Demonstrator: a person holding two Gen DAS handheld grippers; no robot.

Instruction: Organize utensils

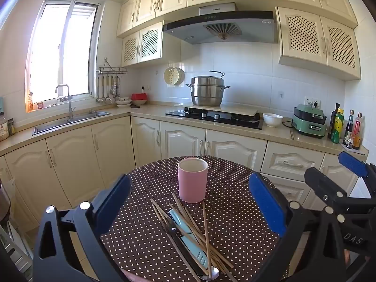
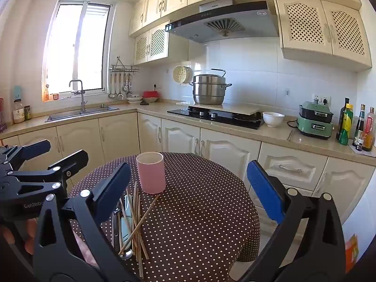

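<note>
Utensils [image 1: 188, 235] lie below open left gripper [image 1: 190, 202].

light source: daylight through window [image 1: 61, 54] at upper left of both views; pane blown out to white, warm orange fringe along its sill
overall level: bright, even; white wall tiles and cabinets well lit
glare: soft reflections on steel pot [image 1: 206, 90] and black hob [image 1: 216, 117]
shadows: weak, short under pink cup [image 1: 192, 179]
distortion: strong fisheye; counter and cabinets bow; dark vignette in the corners
focus: sharp at centre, softer towards the edges
</note>
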